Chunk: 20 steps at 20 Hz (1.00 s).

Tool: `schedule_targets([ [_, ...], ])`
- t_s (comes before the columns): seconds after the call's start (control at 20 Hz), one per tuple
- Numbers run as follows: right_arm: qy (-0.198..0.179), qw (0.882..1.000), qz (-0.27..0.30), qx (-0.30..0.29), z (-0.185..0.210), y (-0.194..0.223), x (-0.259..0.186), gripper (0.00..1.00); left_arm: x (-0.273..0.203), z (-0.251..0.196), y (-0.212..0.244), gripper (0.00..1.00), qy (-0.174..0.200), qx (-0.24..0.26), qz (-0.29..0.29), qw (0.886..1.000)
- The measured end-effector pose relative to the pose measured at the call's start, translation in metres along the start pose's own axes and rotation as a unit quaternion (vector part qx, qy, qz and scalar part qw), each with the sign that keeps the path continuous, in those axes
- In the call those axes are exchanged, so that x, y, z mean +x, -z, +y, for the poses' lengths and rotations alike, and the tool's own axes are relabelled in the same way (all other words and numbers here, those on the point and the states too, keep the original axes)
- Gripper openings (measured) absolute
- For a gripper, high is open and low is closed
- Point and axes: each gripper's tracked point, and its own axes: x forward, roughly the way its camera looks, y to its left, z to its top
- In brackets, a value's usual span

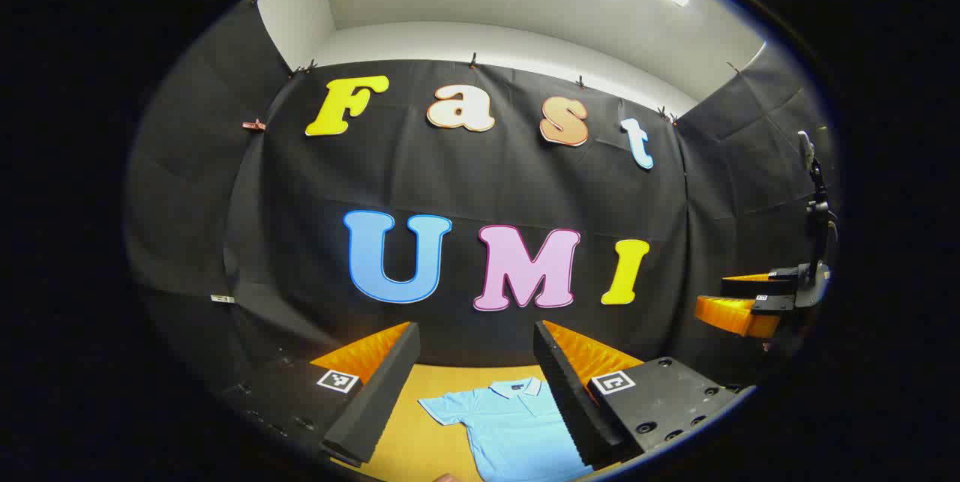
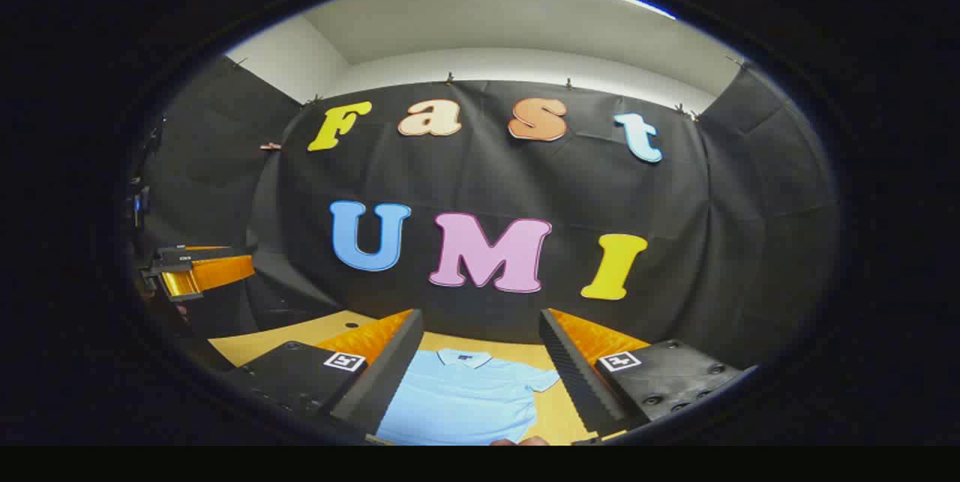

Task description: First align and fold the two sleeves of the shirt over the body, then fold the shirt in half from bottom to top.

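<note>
Your left gripper (image 1: 476, 392): its two fingers stand spread wide apart, raised above the table with nothing between them. You can also see it far off at the left edge of the right gripper view (image 2: 195, 272), held up in the air.
Your right gripper (image 2: 476, 384): fingers likewise spread wide, gripping nothing, raised above the table. It shows too at the right edge of the left gripper view (image 1: 757, 302), up in the air, well apart from the left one.
Shirt (image 1: 510, 426): a light blue polo with a short-sleeved cut, lying flat and face up on the table below both of your grippers. Its collar points away from you, toward the wall. In the right gripper view the shirt (image 2: 457, 399) sits in the gap between the fingers, one sleeve spread out to the side; in the left gripper view the other sleeve is spread out as well. Neither sleeve is folded over the body yet.
Table (image 1: 409, 429): a tan wooden top, bare around the shirt.
Booth wall (image 1: 465, 182): black cloth hung behind the table's far edge.
</note>
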Motion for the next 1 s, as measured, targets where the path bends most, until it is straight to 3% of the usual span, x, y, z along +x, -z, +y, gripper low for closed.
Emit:
schedule_targets([
  [0.5, -0.005, 1.000, 0.008, -0.021, 0.001, 0.000, 0.006, 0.95, -0.002, 0.010, -0.002, 0.97, -0.003, 0.011, -0.003, 1.000],
  [0.65, 0.008, 0.999, 0.007, -0.030, -0.005, -0.002, 0.010, 0.97, -0.004, 0.016, -0.004, 0.97, -0.007, 0.025, -0.007, 1.000],
  [1.0, 0.013, 1.000, -0.004, 0.001, -0.015, -0.020, 0.028, 0.96, -0.007, 0.034, 0.003, 0.97, -0.021, 0.034, 0.001, 0.999],
])
